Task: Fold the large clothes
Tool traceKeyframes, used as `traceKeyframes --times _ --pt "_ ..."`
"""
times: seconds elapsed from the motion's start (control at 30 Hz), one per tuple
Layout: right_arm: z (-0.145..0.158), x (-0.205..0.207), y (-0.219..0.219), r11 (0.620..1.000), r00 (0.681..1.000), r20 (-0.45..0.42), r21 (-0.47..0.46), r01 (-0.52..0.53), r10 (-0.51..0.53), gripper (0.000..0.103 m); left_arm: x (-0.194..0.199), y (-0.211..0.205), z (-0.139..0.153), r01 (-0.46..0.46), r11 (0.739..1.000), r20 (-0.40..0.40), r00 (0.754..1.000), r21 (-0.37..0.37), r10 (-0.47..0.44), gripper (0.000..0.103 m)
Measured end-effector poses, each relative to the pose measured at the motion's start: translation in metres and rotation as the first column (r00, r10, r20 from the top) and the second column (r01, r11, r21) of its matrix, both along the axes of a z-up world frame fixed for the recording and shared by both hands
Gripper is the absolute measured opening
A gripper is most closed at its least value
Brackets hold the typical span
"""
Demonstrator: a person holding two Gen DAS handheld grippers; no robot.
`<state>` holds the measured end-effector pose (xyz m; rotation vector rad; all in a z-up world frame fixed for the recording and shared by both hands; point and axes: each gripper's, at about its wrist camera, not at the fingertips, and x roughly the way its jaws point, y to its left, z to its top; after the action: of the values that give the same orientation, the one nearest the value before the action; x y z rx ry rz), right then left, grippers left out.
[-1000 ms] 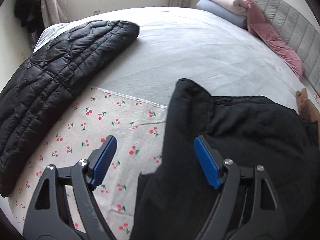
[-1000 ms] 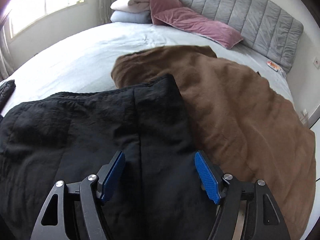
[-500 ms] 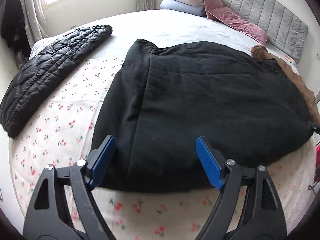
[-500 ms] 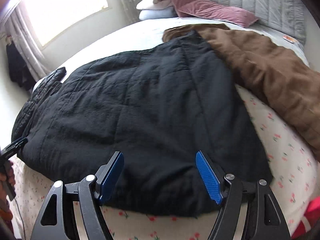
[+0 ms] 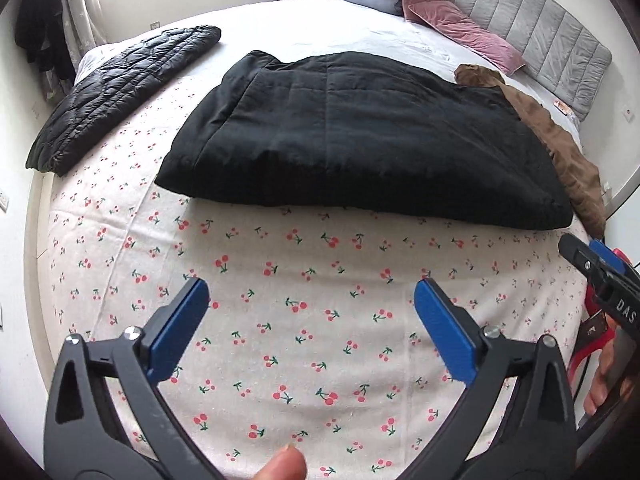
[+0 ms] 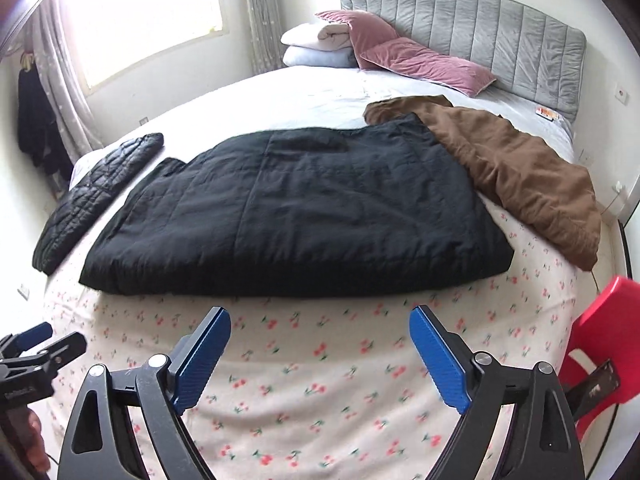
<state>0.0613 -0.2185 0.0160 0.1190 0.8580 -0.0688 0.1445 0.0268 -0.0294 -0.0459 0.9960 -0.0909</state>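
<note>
A large black quilted garment [image 5: 360, 136] lies folded flat in a broad rectangle on the cherry-print sheet [image 5: 304, 300]; it also shows in the right wrist view [image 6: 296, 208]. My left gripper [image 5: 312, 320] is open and empty, above the sheet and short of the garment's near edge. My right gripper [image 6: 320, 344] is open and empty too, also back from the near edge. Each gripper shows at the edge of the other's view: the right one [image 5: 600, 268], the left one [image 6: 36, 344].
A shiny black puffer jacket [image 5: 120, 92] lies left of the folded garment. A brown fleece garment [image 6: 516, 168] lies to its right. Pink pillows [image 6: 420, 60] and folded bedding sit by the grey headboard [image 6: 500, 36]. A red chair [image 6: 600, 320] stands at the bed's right corner.
Both grippers have pulled back from the black garment toward the foot of the bed. They were over its cloth a second ago; now they are over bare sheet. The garment lies still.
</note>
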Motion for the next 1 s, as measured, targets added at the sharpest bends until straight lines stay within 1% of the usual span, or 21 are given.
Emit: traceKeyframes --times 0.07,0.17,0.23,0.3,0.4,0.5,0.67,0.77,1.0 --pt "-0.016 -0.005 0.008 1.0 1.0 -0.009 -0.008 -0.005 0.005 0.092 -0.002 -0.003 -0.013 -0.013 1.0 -0.004 1.0 0.016 0.013 0.102" --pt "-0.031 -0.003 0.017 1.0 0.999 -0.041 -0.027 -0.011 0.01 0.092 0.0 -0.005 -0.029 -0.024 1.0 -0.048 0.999 0.009 0.024 0.102" --pt "-0.038 -0.001 0.021 0.999 0.999 -0.045 -0.039 -0.015 0.013 0.092 -0.002 -0.007 -0.033 -0.022 1.0 -0.044 0.999 0.005 0.022 0.102" --pt "-0.043 0.001 0.024 0.998 0.998 -0.059 -0.063 -0.01 0.007 0.092 -0.003 -0.01 -0.035 -0.025 0.999 -0.031 0.999 0.029 0.026 0.102" --pt "-0.047 0.001 0.028 0.998 0.998 -0.059 -0.062 -0.013 0.009 0.092 -0.004 -0.012 -0.038 -0.017 0.999 -0.031 0.999 0.04 0.018 0.102" --pt "-0.05 0.0 0.032 0.996 0.998 -0.059 -0.09 -0.016 0.011 0.092 -0.005 -0.012 -0.038 -0.013 1.0 -0.04 0.999 0.018 0.014 0.102" --pt "-0.051 -0.003 0.035 0.996 0.999 -0.051 -0.086 -0.015 0.011 0.092 -0.009 -0.015 -0.036 -0.004 0.999 -0.023 1.0 0.038 0.005 0.102" --pt "-0.051 -0.003 0.037 0.996 0.999 -0.05 -0.087 -0.018 0.014 0.092 -0.012 -0.016 -0.034 0.001 0.999 -0.015 1.0 0.037 -0.001 0.102" --pt "-0.053 -0.004 0.042 0.995 0.998 -0.055 -0.095 -0.038 0.033 0.092 -0.012 -0.019 -0.034 0.011 0.999 -0.015 1.0 0.048 -0.011 0.102"
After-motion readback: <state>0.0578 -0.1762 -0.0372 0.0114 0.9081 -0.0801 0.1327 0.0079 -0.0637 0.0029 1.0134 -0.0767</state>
